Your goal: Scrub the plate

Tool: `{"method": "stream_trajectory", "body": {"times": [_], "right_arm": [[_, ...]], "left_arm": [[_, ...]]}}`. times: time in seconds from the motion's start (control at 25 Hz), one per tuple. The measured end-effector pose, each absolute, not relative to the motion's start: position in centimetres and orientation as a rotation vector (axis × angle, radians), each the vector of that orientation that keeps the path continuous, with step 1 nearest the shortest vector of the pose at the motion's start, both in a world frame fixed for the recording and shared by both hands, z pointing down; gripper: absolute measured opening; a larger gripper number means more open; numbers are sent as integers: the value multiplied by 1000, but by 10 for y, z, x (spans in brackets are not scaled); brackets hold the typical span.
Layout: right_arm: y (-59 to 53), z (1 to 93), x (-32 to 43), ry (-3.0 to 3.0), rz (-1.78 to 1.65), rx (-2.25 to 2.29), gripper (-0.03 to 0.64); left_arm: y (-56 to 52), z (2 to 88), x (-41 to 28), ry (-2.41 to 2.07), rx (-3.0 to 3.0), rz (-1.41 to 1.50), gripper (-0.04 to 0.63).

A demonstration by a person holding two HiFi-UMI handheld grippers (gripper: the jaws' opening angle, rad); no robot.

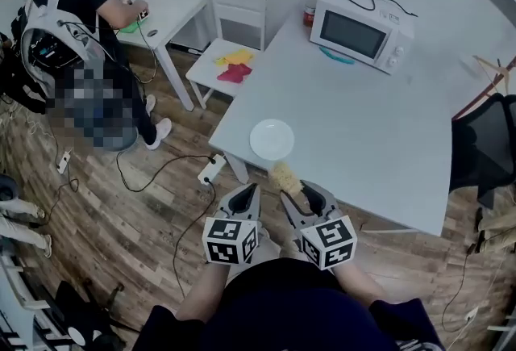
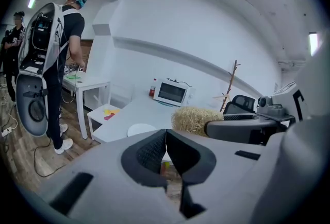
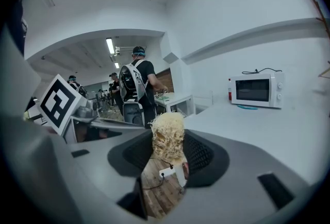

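Two grippers hang close to the person's body, both short of the table [image 1: 379,148]. The left gripper [image 1: 245,192] has its jaws clenched tip to tip with nothing between them. Just beside it, the right gripper [image 1: 297,190] is grasping a straw-coloured fibrous scrubber [image 1: 284,177], pinched low down so that most of the bundle stands out beyond its pads. The white plate [image 1: 272,139] lies ahead of both sets of jaws, slightly nearer the left pair's line, flat on the table close to its near edge and apart from the scrubber. Judging by this, the step in hand is the approach: the tool is gripped, but no rubbing on the plate has begun. The next move calls for carrying the right jaws forward and down until the free end of the scrubber meets the plate's face, then working it round. The plate sits loose near the edge and may slide, so the closed left jaws could press on its rim to steady it. Far beyond the jaws a microwave [image 1: 359,33] stands at the table's back, and another person [image 1: 76,10] stands at a separate table
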State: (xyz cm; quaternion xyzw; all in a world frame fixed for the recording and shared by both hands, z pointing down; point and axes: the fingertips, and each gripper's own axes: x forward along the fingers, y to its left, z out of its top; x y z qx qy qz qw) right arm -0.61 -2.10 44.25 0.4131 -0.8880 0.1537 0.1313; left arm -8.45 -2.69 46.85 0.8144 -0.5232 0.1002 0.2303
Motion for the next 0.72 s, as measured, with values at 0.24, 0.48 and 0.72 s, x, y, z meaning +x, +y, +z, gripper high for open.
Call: {"method": "stream_trajectory", "body": {"times": [0.24,0.48,0.72], "right_arm": [[-63,454,-19,-2545,488,1264,179],[-86,465,-17,-2488,525,1336,179],[-99,475,3,-2444,586,1354,179]], "left_arm": [[-68,483,-108,-1397,2240,312,20],[-100,505,-124,-1355,2218,345,20],[-122,533,-119,-1323,2157,386,20]]}}
